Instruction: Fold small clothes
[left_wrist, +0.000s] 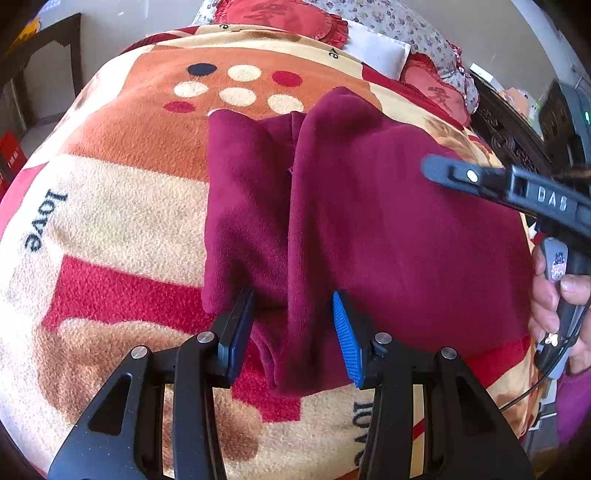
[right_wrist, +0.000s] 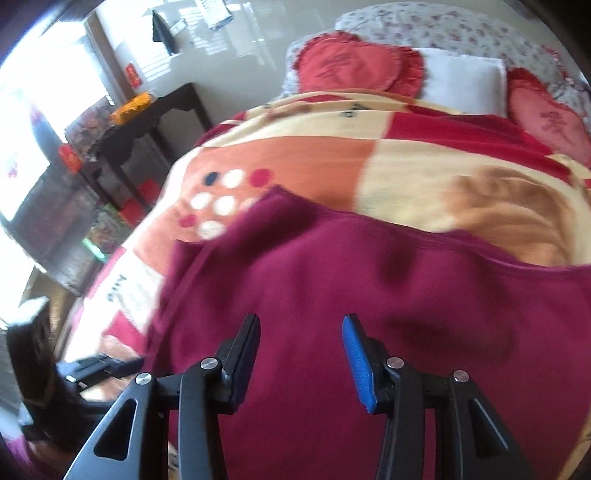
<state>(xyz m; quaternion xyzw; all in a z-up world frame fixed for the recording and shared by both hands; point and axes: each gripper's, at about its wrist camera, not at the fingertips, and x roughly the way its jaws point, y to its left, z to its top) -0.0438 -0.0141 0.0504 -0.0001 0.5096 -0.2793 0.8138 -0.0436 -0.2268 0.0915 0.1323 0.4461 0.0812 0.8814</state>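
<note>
A maroon fleece garment lies spread on a patterned blanket on a bed, its left part folded into long ridges. My left gripper is low over the garment's near edge. Its jaws stand apart astride one ridge of the cloth, and the pads do not press on it. My right gripper comes in from the right above the garment, held by a hand. In the blurred right wrist view the right gripper hovers open over the maroon garment with nothing between its fingers.
Red heart-shaped cushions, a white pillow and a floral quilt lie at the head of the bed. A dark wooden table stands left of the bed. Dark carved furniture runs along its right side.
</note>
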